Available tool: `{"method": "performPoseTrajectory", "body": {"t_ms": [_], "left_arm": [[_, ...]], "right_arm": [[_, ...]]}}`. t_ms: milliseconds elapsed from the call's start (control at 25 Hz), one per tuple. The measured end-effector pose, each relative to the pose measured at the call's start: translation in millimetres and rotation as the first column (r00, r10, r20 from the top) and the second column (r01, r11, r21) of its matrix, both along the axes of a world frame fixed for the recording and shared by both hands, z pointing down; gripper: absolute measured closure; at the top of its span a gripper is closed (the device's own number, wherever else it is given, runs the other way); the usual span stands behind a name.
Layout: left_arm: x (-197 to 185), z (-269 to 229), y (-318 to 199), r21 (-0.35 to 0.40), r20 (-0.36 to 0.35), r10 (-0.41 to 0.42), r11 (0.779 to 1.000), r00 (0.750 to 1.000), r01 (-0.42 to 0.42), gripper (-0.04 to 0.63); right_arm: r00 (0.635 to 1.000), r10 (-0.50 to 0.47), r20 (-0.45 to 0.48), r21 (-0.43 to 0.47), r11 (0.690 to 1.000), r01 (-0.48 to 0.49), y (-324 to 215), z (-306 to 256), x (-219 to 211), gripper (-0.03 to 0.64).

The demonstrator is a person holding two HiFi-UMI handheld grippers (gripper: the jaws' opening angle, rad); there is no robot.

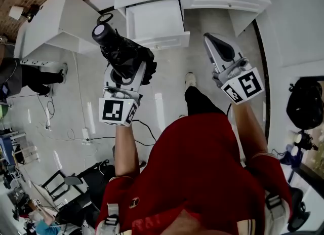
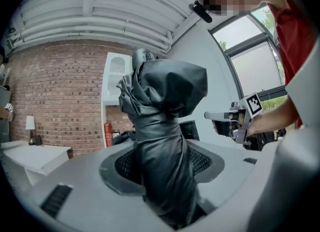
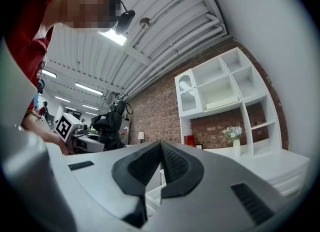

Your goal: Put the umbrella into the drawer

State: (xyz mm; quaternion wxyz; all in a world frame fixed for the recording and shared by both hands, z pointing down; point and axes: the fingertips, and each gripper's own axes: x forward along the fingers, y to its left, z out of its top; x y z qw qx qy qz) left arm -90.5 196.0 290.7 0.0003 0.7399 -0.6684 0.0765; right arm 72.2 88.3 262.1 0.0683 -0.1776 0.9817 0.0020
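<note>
Red short-sleeve shirt (image 1: 202,168), dark trousers (image 1: 200,102), white shoe (image 1: 190,80) at 12 o'clock. Light grey left gripper (image 1: 127,67) and right gripper (image 1: 212,39), black-and-white marker cubes (image 1: 119,111).

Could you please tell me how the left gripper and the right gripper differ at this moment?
The left gripper grips the folded black umbrella; the right gripper holds nothing. The left gripper's jaws stand wide around the umbrella, while the right gripper's jaws are closed together. Both are held out toward the open white drawer.
</note>
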Motion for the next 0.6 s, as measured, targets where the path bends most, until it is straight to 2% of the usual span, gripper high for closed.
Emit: {"method": "performPoseTrajectory", "body": {"t_ms": [320,600], "left_arm": [[-55.3,21.7,-115.0,-0.091,0.026,-0.001,0.996,1.0,0.004,0.356],[-85.3,55.3,-199.1,-0.165,0.033,0.008,0.986,0.999,-0.002,0.355]], "right_arm": [[1.0,-0.014,-0.005,-0.038,0.999,0.014,-117.7,16.1,-46.3,0.618],[0.998,-0.049,-0.033,-0.064,0.997,0.047,-197.3,37.0,-76.5,0.618]]}}
